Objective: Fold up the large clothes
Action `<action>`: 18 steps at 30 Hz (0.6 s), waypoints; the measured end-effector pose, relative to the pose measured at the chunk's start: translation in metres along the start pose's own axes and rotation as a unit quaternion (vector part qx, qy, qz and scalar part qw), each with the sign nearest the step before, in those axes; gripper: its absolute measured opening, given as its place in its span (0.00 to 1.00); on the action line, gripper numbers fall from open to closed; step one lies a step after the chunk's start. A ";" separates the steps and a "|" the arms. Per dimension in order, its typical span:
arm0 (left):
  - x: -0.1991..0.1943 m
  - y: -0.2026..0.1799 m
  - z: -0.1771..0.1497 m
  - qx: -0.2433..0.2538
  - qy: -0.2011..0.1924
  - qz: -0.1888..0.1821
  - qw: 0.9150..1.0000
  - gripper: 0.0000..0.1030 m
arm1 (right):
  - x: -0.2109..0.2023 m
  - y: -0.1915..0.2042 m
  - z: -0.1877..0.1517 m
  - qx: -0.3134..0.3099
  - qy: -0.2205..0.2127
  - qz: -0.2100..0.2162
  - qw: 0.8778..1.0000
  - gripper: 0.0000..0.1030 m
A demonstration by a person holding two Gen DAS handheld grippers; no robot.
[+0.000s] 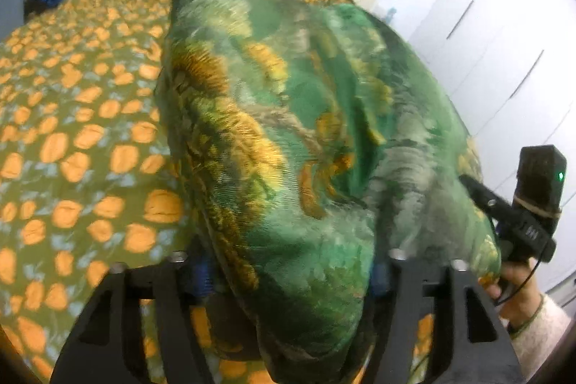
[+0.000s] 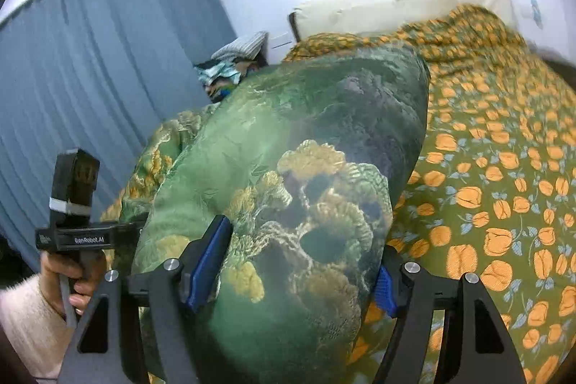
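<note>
**Green garment hangs from both tongs, its length running up the bed**

The green floral garment (image 1: pixel 288 139) is pinched at its near edge by both tongs and bulges forward from them over the bed (image 1: pixel 72 132), whose orange-flowered cover shows on either side. The left tongs (image 1: pixel 288 276) press on a thick gather of the cloth, blue pads half buried in it; the right tongs (image 2: pixel 298 272) clamp a similar bunch between their blue pads (image 2: pixel 208 261). Taking the garment as landmark: its long axis runs from the tongs toward the pale headboard (image 2: pixel 396 6) beyond its far end, and the bed cover lies below and beside it. A pile of other clothes (image 2: pixel 230 67) sits past its far left corner.

Both hands hold the same near edge, side by side, so neither is clearly nearer. I judge the coming move turns on carrying that edge forward along the long axis, toward the far end.
</note>
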State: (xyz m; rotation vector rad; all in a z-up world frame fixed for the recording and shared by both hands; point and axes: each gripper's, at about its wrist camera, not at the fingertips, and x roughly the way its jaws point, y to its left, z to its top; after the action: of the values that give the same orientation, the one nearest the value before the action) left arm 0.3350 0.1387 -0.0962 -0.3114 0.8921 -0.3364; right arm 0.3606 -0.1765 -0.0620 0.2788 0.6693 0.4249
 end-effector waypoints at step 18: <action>-0.102 -0.040 -0.083 0.079 -0.125 0.233 0.961 1.00 | -0.109 -0.016 -0.096 -0.058 0.055 -0.232 0.969 0.96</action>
State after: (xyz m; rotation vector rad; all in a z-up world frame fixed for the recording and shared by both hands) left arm 0.2032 0.1339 -0.0579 0.0117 0.6585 0.0694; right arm 0.2261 -0.2302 -0.0823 -0.0172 0.7905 0.0292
